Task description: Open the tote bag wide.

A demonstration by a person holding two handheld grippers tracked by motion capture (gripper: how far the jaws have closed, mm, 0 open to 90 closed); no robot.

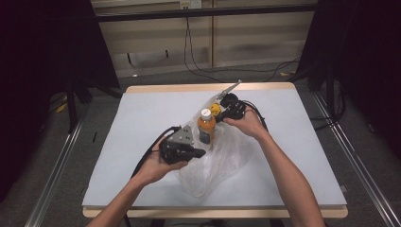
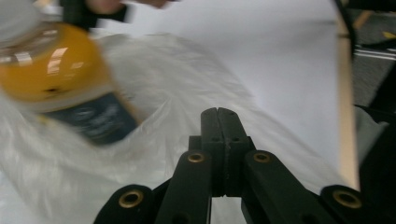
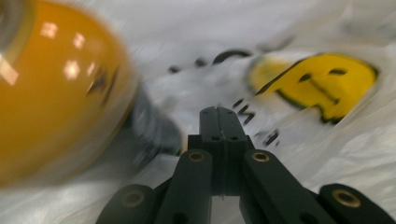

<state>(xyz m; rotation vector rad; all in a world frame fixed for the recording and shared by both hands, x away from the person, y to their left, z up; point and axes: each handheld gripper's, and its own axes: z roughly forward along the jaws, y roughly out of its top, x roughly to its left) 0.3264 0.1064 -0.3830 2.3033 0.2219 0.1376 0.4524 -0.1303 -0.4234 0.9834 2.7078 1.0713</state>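
The left gripper (image 1: pixel 201 152) has its jaws pressed flat together with nothing visible between them, hovering just near-left of the bottle (image 1: pixel 206 126); in the left gripper view the closed tips point over the crinkled plastic bag (image 2: pixel 154 154). The right gripper (image 1: pixel 226 113) is closed the same way, at the bag's far edge just right of the bottle cap; whether it pinches plastic cannot be told. The orange bottle with a white cap and dark label stands upright in the bag's mouth at mid-table. The bag, printed with a yellow smiley face (image 3: pixel 317 84), spreads toward the near edge of the white table (image 1: pixel 142 123).
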